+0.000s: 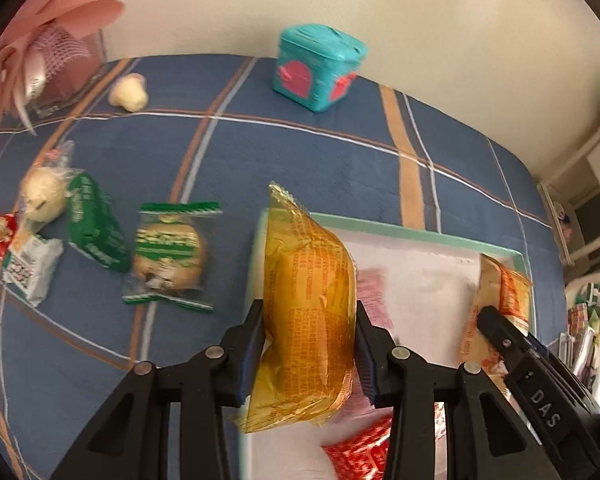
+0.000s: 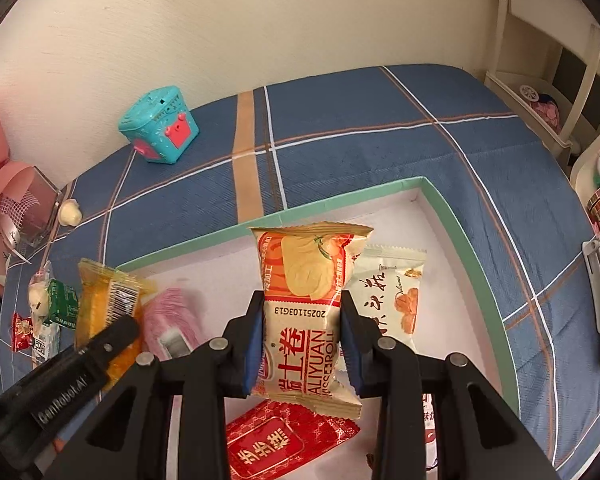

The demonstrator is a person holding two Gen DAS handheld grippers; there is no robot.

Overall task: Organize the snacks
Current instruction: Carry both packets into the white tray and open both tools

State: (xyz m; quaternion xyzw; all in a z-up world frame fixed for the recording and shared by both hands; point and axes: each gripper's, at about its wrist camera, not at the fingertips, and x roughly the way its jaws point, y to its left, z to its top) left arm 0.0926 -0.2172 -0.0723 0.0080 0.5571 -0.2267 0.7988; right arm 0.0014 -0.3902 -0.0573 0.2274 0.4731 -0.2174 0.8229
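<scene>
Left gripper (image 1: 306, 354) pinches yellow packet (image 1: 308, 304), right gripper (image 2: 302, 342) pinches orange roll (image 2: 306, 312); both over green-rimmed tray (image 2: 452, 216). Best lower onto bare liner before releasing.

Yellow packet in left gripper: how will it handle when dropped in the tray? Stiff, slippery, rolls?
The yellow packet is likely light and soft: it bulges between the left gripper pads. Its glossy film looks slippery, so it may slide on the tray floor. It looks pillow-shaped, not round, so it should probably flop flat rather than roll.

Black plastic left gripper (image 1: 309, 354) with blue pads (image 1: 247, 364) and round silver screws. Same build on right gripper (image 2: 302, 344). White lettering along each side.
</scene>
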